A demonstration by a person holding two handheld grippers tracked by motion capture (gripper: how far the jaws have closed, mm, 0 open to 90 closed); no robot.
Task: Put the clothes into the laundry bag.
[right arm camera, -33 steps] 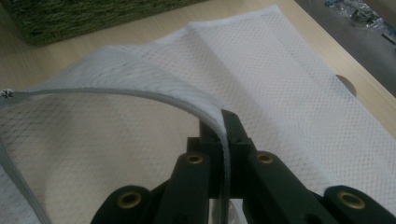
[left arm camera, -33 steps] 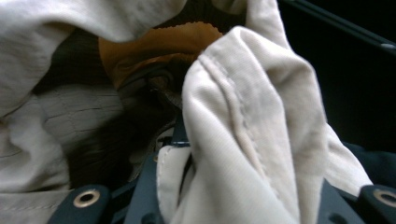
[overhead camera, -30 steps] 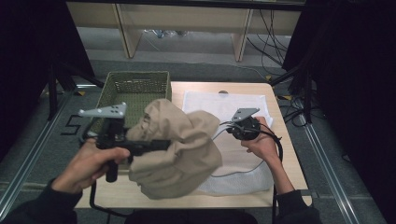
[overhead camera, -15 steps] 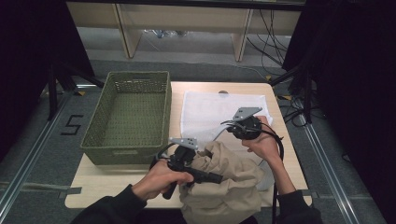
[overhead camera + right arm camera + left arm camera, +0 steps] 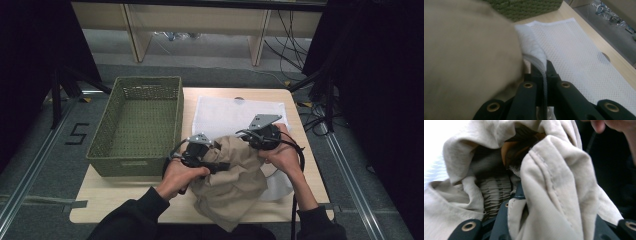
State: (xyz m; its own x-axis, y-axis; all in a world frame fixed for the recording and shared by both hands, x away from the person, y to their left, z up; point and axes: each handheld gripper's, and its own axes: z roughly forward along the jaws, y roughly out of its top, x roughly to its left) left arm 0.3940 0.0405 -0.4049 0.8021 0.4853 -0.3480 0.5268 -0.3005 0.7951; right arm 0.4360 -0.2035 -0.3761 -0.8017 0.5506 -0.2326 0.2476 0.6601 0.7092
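A crumpled beige garment (image 5: 231, 176) with an elastic waistband lies on the near part of the table, over the near edge of a white mesh bag (image 5: 235, 114). My left gripper (image 5: 212, 162) is shut on a thick fold of this garment (image 5: 554, 182), and the cloth bunches over both jaws of the left gripper (image 5: 544, 215). My right gripper (image 5: 260, 136) sits at the garment's right side. In the right gripper view its jaws (image 5: 545, 71) are shut on the raised rim of the mesh bag (image 5: 579, 50), with the garment (image 5: 469, 62) pressing in from the left.
A green woven basket (image 5: 140, 120) stands on the table's left half, beside the bag, and its wall (image 5: 529, 7) shows beyond the garment. The wooden table (image 5: 125, 202) ends close to the person's body. Cables trail from both grippers.
The left gripper carried the garment from above the basket's near right corner rightward and down beside the right gripper. The right gripper kept still on the bag.
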